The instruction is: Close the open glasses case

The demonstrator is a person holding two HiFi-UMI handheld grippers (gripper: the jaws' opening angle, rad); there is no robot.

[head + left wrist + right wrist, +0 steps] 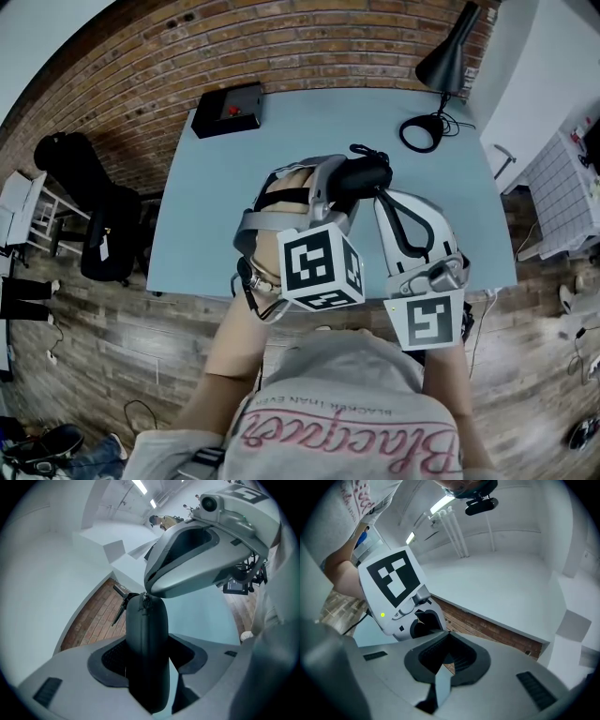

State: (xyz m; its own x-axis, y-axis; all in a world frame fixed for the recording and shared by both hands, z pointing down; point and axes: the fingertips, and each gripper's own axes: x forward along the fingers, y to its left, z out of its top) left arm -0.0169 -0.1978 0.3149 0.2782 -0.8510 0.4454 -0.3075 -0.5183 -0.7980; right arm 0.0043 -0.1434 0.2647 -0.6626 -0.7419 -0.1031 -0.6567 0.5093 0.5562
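A black zip-up glasses case [364, 175] is held in the air over the light blue table [211, 225]. My left gripper [345, 192] is shut on it; in the left gripper view the case [147, 639] stands on edge between the dark pads [110, 660], its two halves together. My right gripper [381, 194] comes in from the right, and its tips [146, 594] meet at the case's far end, right on the small zipper pull [146, 601]. In the right gripper view its jaws [446, 637] are shut, with the left gripper's marker cube [393, 578] just beyond.
A black box with a red button [228, 110] sits at the table's far left corner. A black desk lamp [448, 54] with its ring base [422, 132] stands at the far right. A black chair [98, 220] is left of the table, and a brick wall runs behind it.
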